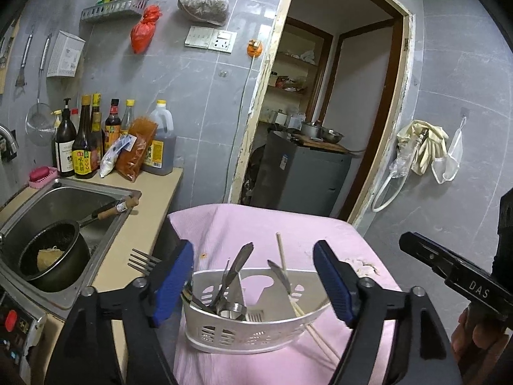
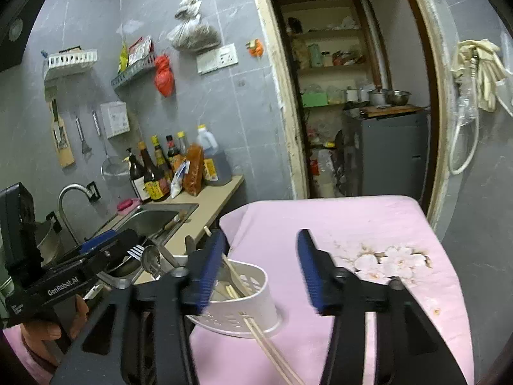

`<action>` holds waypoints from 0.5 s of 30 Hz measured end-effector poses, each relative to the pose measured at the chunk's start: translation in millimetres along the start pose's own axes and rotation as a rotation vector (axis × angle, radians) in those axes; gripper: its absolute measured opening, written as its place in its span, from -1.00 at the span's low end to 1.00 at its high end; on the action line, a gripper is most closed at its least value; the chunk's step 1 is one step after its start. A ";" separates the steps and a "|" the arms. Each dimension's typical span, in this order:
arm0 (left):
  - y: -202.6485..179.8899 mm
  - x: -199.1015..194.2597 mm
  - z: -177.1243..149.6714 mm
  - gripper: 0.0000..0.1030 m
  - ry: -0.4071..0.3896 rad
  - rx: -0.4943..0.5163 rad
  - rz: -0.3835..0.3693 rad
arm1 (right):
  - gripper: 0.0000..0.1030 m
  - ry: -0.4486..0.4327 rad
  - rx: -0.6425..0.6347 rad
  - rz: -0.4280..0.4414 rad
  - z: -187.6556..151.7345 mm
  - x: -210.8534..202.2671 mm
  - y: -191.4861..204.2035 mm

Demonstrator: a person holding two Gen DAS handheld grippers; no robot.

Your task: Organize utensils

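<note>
The left claw (image 1: 253, 280) stood spread above the white utensil basket (image 1: 243, 330), gripping nothing, and the right claw (image 2: 256, 272) gaped empty beside it. The basket sat on a pink cloth (image 1: 288, 224) and held cutlery (image 1: 235, 272) and chopsticks (image 1: 283, 263). Beyond lay a beige counter (image 1: 150, 192), sink (image 1: 61, 199) and grey tiled wall (image 1: 198, 89).

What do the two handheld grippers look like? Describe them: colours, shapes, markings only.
Both are matte black plastic. The left gripper and the right gripper each have two angular fingers with round pivot bolts and ribbed blue pads. White lettering marks the bodies: "GenRobot.AI" on the left one's, "DAS" on the right one's.
</note>
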State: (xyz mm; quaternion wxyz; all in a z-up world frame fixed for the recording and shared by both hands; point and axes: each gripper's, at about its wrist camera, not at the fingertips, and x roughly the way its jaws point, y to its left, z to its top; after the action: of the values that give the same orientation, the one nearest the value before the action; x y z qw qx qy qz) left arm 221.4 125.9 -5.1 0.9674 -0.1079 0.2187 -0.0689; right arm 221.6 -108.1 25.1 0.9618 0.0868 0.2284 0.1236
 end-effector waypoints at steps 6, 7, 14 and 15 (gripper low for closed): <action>-13.5 -20.3 0.3 0.81 -0.032 -0.006 0.012 | 0.40 -0.046 0.028 -0.021 -0.6 -35.8 -19.5; -16.7 -24.5 -0.5 0.82 -0.036 -0.004 0.014 | 0.44 -0.052 0.030 -0.024 -1.1 -41.0 -22.4; -35.9 -57.9 -15.3 0.99 -0.057 -0.033 0.034 | 0.84 -0.068 0.045 -0.049 -9.4 -87.7 -43.7; -37.7 -62.3 -17.8 0.99 -0.059 -0.037 0.036 | 0.87 -0.070 0.045 -0.052 -11.7 -95.5 -46.2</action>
State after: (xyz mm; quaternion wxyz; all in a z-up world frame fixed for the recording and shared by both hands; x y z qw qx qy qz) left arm 154.6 97.5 13.6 0.9723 -0.1238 0.1933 -0.0443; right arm 142.7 -177.5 44.3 0.9699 0.1065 0.1994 0.0902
